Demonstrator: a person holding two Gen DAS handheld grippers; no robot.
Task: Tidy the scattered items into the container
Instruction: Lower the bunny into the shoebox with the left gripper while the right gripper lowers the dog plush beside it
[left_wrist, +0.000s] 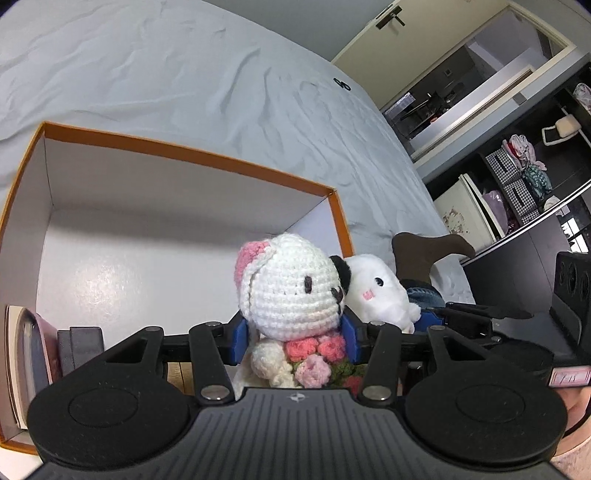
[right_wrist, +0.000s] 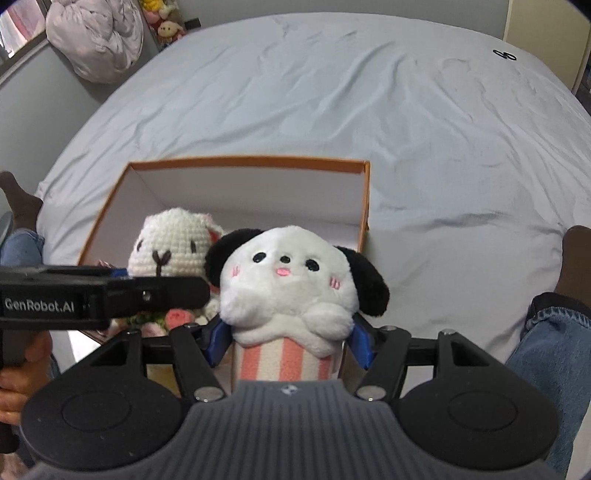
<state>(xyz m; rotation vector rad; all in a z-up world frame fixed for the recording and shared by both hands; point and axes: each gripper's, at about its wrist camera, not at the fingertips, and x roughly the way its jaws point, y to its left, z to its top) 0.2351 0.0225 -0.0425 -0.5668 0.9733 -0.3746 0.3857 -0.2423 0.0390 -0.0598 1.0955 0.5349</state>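
Well clear above orange box (right_wrist: 364, 195) rim.

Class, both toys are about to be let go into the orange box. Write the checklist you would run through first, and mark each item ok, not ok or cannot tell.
1. Left gripper clamps crocheted bunny: ok.
2. Right gripper clamps plush puppy: ok.
3. Orange box open on top: ok.
4. Free floor space inside box: ok.
5. Bunny over the box: ok.
6. Puppy fully inside the rim line: cannot tell.
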